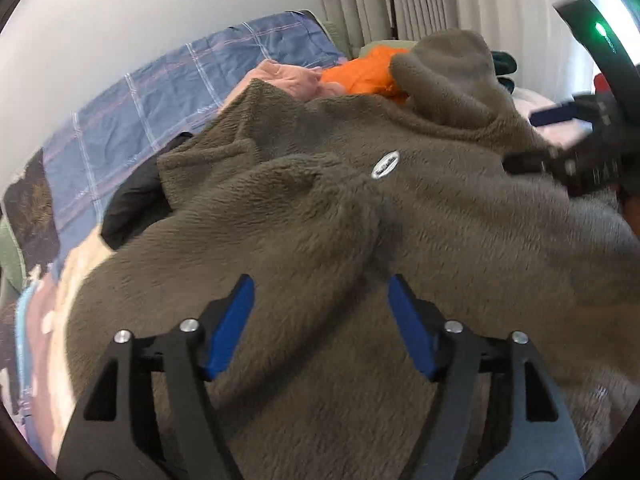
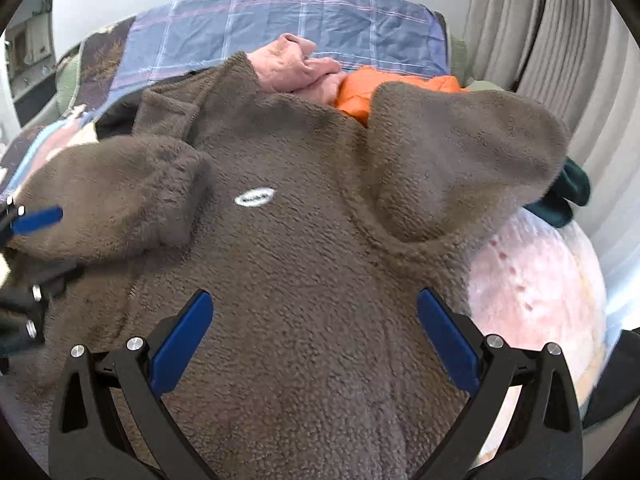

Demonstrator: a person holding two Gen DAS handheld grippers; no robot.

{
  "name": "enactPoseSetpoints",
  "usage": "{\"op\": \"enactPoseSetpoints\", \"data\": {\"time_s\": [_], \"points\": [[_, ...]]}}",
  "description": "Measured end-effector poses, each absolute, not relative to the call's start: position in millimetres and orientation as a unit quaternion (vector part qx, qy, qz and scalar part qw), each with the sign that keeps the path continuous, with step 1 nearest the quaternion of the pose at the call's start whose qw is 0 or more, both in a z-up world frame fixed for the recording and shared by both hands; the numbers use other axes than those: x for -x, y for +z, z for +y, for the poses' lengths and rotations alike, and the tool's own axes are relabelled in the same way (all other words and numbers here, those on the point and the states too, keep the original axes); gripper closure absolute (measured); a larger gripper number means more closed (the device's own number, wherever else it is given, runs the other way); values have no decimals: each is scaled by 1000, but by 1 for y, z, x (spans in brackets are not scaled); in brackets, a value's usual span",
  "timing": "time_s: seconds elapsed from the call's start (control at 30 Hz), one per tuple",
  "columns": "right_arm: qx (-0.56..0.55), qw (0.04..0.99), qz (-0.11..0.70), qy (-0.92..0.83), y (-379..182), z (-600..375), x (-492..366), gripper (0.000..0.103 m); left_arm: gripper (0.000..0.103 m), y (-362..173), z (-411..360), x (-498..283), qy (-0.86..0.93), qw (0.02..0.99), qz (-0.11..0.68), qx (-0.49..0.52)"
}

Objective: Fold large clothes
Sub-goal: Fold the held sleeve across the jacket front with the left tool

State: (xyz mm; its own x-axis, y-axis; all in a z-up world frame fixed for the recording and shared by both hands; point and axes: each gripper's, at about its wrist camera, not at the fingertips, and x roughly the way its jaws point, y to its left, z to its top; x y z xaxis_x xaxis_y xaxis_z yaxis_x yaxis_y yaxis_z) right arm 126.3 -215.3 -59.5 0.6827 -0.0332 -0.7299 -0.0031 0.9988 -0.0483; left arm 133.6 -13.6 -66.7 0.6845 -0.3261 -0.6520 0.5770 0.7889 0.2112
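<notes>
Fleece jacket (image 2: 304,264) runs lengthwise up-frame from both wide-open, empty jaws, its folded sleeve (image 2: 120,196) at frame left nearest the left gripper (image 1: 320,300); right gripper (image 2: 314,312) centred.

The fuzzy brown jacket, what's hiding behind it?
Behind the brown fleece jacket peek a pink garment, an orange one and a blue checked blanket. How far they reach beneath the jacket is covered.
</notes>
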Motion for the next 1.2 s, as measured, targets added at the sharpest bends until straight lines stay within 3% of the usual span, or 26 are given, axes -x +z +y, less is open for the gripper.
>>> {"op": "enactPoseSetpoints", "data": {"time_s": [0.17, 0.47, 0.5, 0.53, 0.6, 0.77, 0.83, 0.9, 1.0, 1.03, 1.13, 1.2], "points": [[-21, 902, 418, 108, -59, -190, -159, 1, 27, -57, 37, -123, -187, 917, 310, -166], [-126, 818, 526, 194, -96, -138, -257, 4, 18, -75, 142, -110, -41, 926, 358, -110], [-115, 815, 535, 189, -102, -130, -263, 24, 17, -79, 150, -110, -31, 924, 367, -107], [-95, 816, 543, 175, -106, -121, -267, 61, 17, -84, 158, -113, -22, 920, 376, -105], [-77, 834, 521, 162, -93, -110, -265, 68, 17, -95, 165, -119, -3, 915, 389, -111], [-59, 910, 386, 138, 0, -129, -219, 70, 15, -96, 167, -123, 16, 915, 388, -113], [-39, 923, 373, 83, 11, -152, -209, 69, 15, -93, 162, -121, 15, 916, 379, -127], [-21, 920, 387, 51, -2, -170, -210, 64, 15, -89, 156, -116, -3, 918, 375, -132], [-27, 894, 447, 8, -46, -193, -218, 46, 16, -83, 149, -107, -8, 919, 368, -139], [-31, 886, 463, -7, -57, -195, -219, 46, 16, -79, 147, -106, -13, 920, 366, -139], [-74, 892, 446, 5, -56, -212, -205, 46, 27, -62, 140, -94, -30, 927, 349, -133], [-71, 904, 420, 31, -41, -204, -194, 46, 47, -48, 136, -88, -42, 933, 333, -128]]}}
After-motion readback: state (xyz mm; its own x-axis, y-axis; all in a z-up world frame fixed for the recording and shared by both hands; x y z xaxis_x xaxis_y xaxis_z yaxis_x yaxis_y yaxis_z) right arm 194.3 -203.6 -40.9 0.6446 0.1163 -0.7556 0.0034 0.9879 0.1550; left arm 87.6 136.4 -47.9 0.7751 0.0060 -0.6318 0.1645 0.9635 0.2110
